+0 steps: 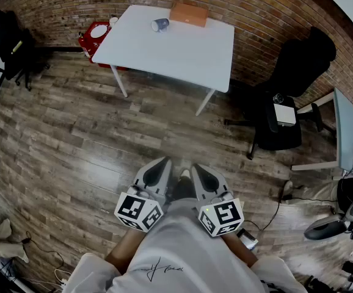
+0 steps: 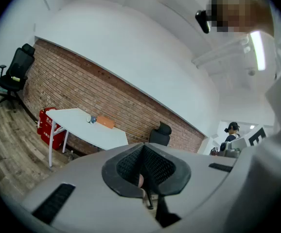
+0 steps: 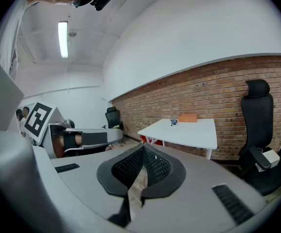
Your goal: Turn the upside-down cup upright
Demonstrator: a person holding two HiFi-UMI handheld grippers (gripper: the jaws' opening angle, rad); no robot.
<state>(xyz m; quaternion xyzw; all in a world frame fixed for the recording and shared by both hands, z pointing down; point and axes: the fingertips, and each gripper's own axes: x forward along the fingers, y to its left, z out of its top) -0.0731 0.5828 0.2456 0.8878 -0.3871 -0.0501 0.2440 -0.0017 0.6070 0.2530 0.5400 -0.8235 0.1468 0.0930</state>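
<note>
Left gripper (image 1: 157, 174) and right gripper (image 1: 204, 177): jaws pressed together, nothing between. I'm holding them at my waist because the cup (image 1: 160, 24) is far ahead of the jaws on the table (image 1: 176, 50), beside the orange box (image 1: 189, 14). I need to walk in first.

I'm in what looks like an office workroom. A bare brick wall (image 1: 268, 11) runs from 10 to 2 o'clock, and a wood-plank floor (image 1: 72, 139) lies under me. At 12 o'clock a plain white tabletop (image 1: 176, 47) stands by that wall. One black swivel chair (image 1: 298, 60) sits at 2 o'clock and another swivel chair (image 1: 8, 38) at 10. A second desk (image 1: 350, 133) edges in at 3 o'clock. Overhead, a strip light (image 3: 62, 39) glows on the white ceiling.
</note>
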